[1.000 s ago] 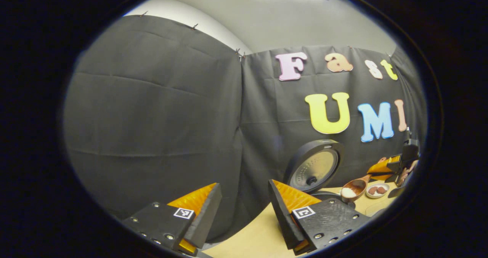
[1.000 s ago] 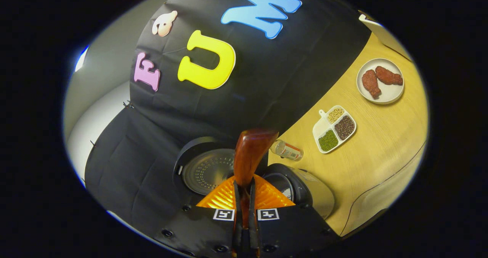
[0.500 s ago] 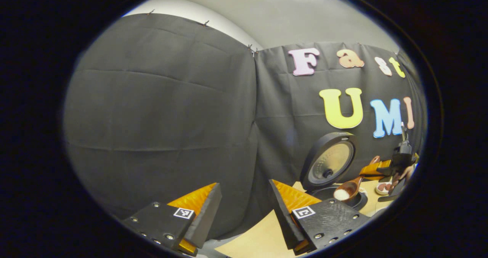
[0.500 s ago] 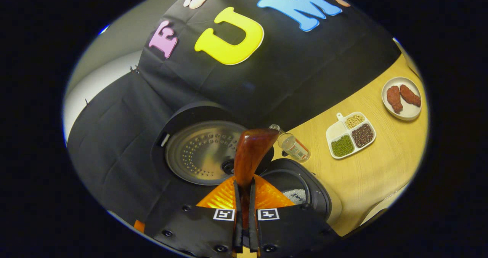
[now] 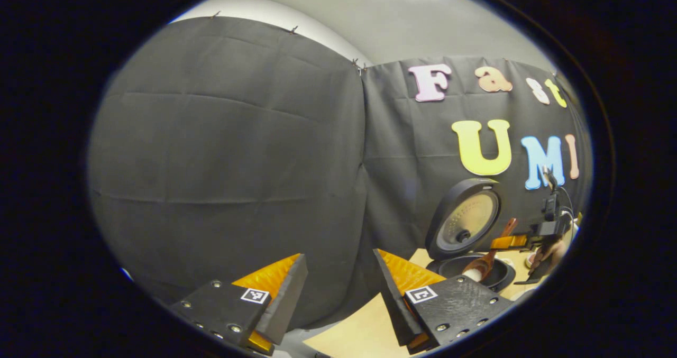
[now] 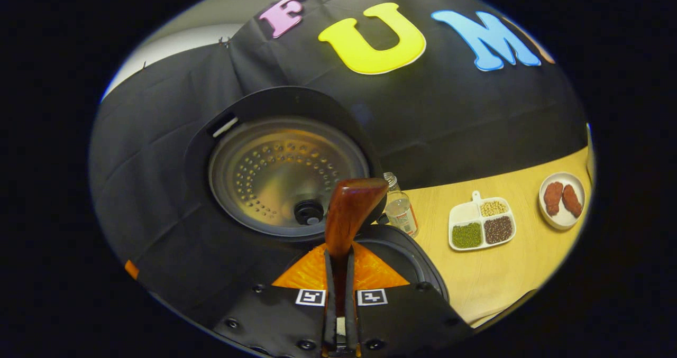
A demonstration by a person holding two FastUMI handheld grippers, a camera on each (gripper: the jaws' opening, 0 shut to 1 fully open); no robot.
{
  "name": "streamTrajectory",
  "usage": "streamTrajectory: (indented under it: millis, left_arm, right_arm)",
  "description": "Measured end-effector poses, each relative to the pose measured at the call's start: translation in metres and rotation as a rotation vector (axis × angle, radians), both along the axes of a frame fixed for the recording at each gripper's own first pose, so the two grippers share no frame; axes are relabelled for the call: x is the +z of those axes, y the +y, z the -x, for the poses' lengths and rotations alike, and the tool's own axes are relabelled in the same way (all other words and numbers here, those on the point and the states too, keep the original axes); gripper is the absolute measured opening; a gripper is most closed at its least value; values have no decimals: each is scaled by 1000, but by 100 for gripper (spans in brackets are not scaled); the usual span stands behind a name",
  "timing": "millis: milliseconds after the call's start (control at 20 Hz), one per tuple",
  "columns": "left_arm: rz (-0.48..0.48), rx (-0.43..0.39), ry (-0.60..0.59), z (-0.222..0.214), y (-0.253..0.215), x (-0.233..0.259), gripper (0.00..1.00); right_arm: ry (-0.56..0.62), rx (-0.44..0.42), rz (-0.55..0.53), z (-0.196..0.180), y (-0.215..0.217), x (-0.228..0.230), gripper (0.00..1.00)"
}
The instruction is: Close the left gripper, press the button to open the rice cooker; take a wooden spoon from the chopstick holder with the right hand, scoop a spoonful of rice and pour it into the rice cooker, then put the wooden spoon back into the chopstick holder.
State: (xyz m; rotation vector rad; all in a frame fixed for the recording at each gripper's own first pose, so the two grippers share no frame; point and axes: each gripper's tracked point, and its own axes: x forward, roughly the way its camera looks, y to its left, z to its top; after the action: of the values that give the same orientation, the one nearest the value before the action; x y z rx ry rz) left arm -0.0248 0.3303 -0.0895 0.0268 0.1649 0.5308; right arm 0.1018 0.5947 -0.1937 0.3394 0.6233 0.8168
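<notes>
Left gripper view
Left claw: spread wide, holding nothing, raised off the desk edge.
Cooker: far right, lid upright and open.
Right claw: seen far off, over the pot, gripping the spoon.
Spoon: tilted bowl-down at the pot mouth; white rice sits at its low end, pour apparently under way.

Right gripper view
Right claw: pressed together on the spoon handle, which stands up between the fingers.
Cooker: pot directly below the claw; lid stands behind it.
Handling, judged: spoon is stiff, light, smooth varnished wood; it may twist in the pinch, so hold low on the handle as now. Rice is loose and spills at any jolt.
Surroundings: bottle just beside the pot; divided tray and plate further right on the desk.
Obstructions: lid close behind the spoon; bottle near the withdrawal path.
</notes>
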Motion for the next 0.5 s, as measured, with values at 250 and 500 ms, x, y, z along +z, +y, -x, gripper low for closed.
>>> streamTrajectory:
  millis: [250,500]
  left_arm:
    - [6,-4,-2,-1,-2,-3,77]
    - [7,-12,-11,-5,-4,-2,77]
  right_arm:
    - [-213,62,150,3,0,3,8]
    - [-422,112,251,7,4,19,8]
